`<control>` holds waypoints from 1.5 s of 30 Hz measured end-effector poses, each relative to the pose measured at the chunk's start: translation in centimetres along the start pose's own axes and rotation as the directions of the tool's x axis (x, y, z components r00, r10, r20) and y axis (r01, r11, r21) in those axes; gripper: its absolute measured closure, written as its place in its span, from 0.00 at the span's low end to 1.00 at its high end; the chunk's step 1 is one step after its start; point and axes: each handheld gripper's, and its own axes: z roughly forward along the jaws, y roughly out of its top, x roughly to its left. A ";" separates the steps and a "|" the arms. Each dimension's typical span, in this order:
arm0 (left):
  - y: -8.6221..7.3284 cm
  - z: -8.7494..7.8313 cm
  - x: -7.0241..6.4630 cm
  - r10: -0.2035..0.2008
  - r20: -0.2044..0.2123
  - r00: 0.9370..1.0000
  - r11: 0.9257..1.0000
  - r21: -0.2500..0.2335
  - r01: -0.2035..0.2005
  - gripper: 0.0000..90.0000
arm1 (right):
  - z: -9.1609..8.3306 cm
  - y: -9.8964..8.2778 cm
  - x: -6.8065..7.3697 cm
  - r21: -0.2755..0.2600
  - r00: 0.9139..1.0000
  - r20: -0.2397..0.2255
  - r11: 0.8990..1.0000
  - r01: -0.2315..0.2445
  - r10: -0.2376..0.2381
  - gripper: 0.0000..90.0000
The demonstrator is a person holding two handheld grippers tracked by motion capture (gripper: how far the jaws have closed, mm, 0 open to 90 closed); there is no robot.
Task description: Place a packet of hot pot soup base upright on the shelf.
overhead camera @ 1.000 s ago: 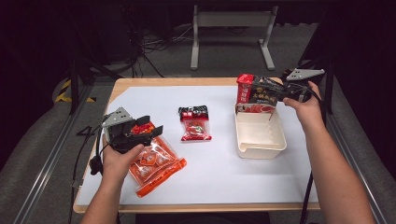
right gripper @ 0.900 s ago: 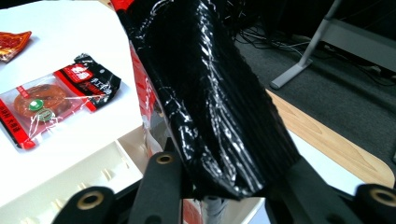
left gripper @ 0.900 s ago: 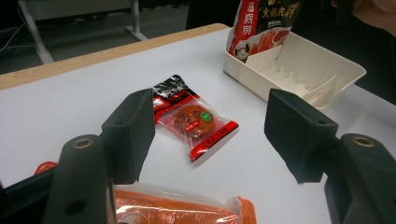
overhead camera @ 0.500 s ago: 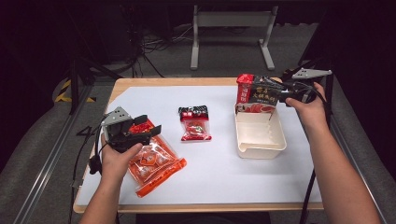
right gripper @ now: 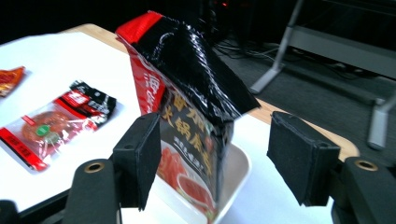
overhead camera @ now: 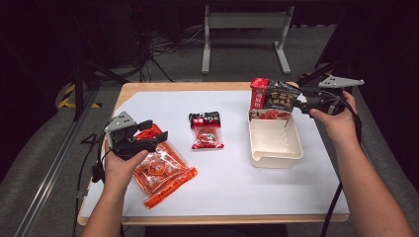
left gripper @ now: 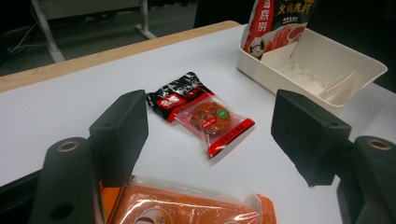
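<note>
Pouch: a tall red-and-black foil soup-base pouch (overhead camera: 271,98) is seen propped upright at the far end of the cream plastic tray (overhead camera: 274,143).
High view: the right gripper (overhead camera: 295,102), jaws just opened, is held beside it; the pouch could be tipped if brushed.
Left gripper view: the left gripper (left gripper: 210,135) is spread wide, empty, above the flat orange snack packet (left gripper: 187,210).
Right gripper view: the pouch is released, leaning between parted jaws; a snag is judged likely on withdrawal.

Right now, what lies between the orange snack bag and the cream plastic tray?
In the high view, a small red-and-black packet lies between orange bag and tray.
</note>
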 end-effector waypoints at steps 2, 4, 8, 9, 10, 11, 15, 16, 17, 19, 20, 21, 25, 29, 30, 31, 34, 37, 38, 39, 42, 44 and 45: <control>0.0 -0.1 0.1 0.002 -0.003 1.000 1.000 0.000 -0.002 0.31 | -0.6 0.0 0.4 0.007 1.000 0.022 1.000 0.008 -0.008 0.38; 0.0 -0.1 0.1 0.003 -0.010 1.000 1.000 0.001 -0.003 0.31 | -1.0 0.0 0.7 0.013 1.000 0.027 1.000 0.013 -0.013 0.38; 0.0 -0.3 0.4 0.002 -0.017 1.000 1.000 -0.001 -0.002 0.30 | -1.9 0.0 1.7 -0.003 1.000 0.015 1.000 0.006 -0.006 0.37; 0.0 -0.4 0.4 0.003 -0.021 1.000 1.000 0.000 -0.003 0.30 | -2.1 0.0 2.0 -0.007 1.000 0.013 1.000 0.010 -0.010 0.37; 0.0 -0.5 0.5 0.003 -0.024 1.000 1.000 0.002 -0.003 0.30 | -2.3 0.0 2.3 -0.013 1.000 0.005 1.000 0.008 -0.008 0.36; -0.1 -0.5 0.6 0.006 -0.026 1.000 1.000 0.001 -0.006 0.30 | -2.6 0.1 2.6 -0.019 1.000 -0.004 1.000 0.007 -0.007 0.36; -0.1 -0.9 0.8 0.011 -0.033 0.999 1.000 -0.003 -0.011 0.29 | -3.4 0.3 4.2 -0.039 0.999 -0.039 0.999 0.021 -0.022 0.35; 0.0 -0.9 0.8 0.018 -0.039 0.999 1.000 -0.002 -0.018 0.29 | -3.6 0.3 4.6 -0.040 0.999 -0.045 0.999 0.029 -0.031 0.36; 0.0 -1.0 0.8 0.017 -0.044 0.999 1.000 0.000 -0.017 0.29 | -3.8 0.3 5.0 -0.046 0.998 -0.055 0.999 0.022 -0.024 0.36; 0.0 -1.1 0.9 0.019 -0.051 0.999 1.000 0.007 -0.019 0.29 | -4.1 0.3 5.7 -0.057 0.997 -0.072 0.998 0.023 -0.027 0.37; 0.0 -1.1 0.9 0.019 -0.051 0.999 1.000 0.007 -0.019 0.29 | -4.1 0.3 5.7 -0.057 0.997 -0.072 0.998 0.023 -0.027 0.37; 0.0 -1.2 1.0 0.021 -0.053 0.998 1.000 0.008 -0.021 0.29 | -4.6 0.1 6.3 -0.068 0.995 -0.100 0.997 0.023 -0.030 0.38; -0.1 -1.4 1.3 0.018 -0.053 0.998 1.000 0.007 -0.018 0.29 | -4.9 -0.6 7.3 -0.068 0.992 -0.127 0.998 0.017 -0.026 0.38; -0.2 -1.5 1.6 0.013 -0.063 0.998 1.000 0.005 -0.013 0.29 | -4.7 -1.7 8.0 -0.056 0.987 -0.158 0.998 -0.017 0.008 0.37; -0.2 -1.5 1.7 0.015 -0.066 0.998 1.000 0.005 -0.015 0.29 | -4.7 -1.7 8.0 -0.056 0.987 -0.158 0.998 -0.017 0.008 0.37; -0.2 -1.5 1.8 0.015 -0.075 0.997 1.000 0.006 -0.014 0.29 | -4.6 -1.9 8.2 -0.057 0.987 -0.160 0.998 -0.020 0.011 0.36; -0.2 -1.7 2.2 0.001 -0.095 0.995 1.000 -0.005 -0.002 0.28 | -4.1 -2.2 8.6 -0.039 0.984 -0.180 0.999 -0.012 0.005 0.34; -0.3 -2.0 2.5 -0.008 -0.112 0.994 1.000 -0.009 0.007 0.28 | -4.1 -2.2 8.8 -0.045 0.982 -0.189 0.999 -0.010 0.001 0.34; -0.3 -2.0 2.7 -0.010 -0.115 0.993 1.000 -0.009 0.009 0.28 | -4.1 -2.2 8.9 -0.047 0.982 -0.191 0.999 -0.007 -0.002 0.33; -0.4 -2.1 2.8 -0.012 -0.121 0.993 1.000 -0.009 0.011 0.28 | -4.1 -2.2 9.1 -0.048 0.982 -0.191 0.999 -0.004 -0.005 0.33; -0.6 -2.3 3.4 -0.020 -0.157 0.987 1.000 -0.012 0.018 0.27 | -3.8 -2.2 9.5 -0.052 0.980 -0.198 0.999 0.003 -0.013 0.33; -0.9 -2.5 3.9 -0.018 -0.225 0.974 1.000 -0.004 0.018 0.27 | -3.6 -2.3 9.8 -0.052 0.979 -0.202 0.999 0.007 -0.018 0.33; -1.0 -2.5 4.1 -0.021 -0.237 0.971 1.000 -0.001 0.022 0.27 | -3.5 -2.3 9.9 -0.052 0.979 -0.204 0.999 0.009 -0.019 0.33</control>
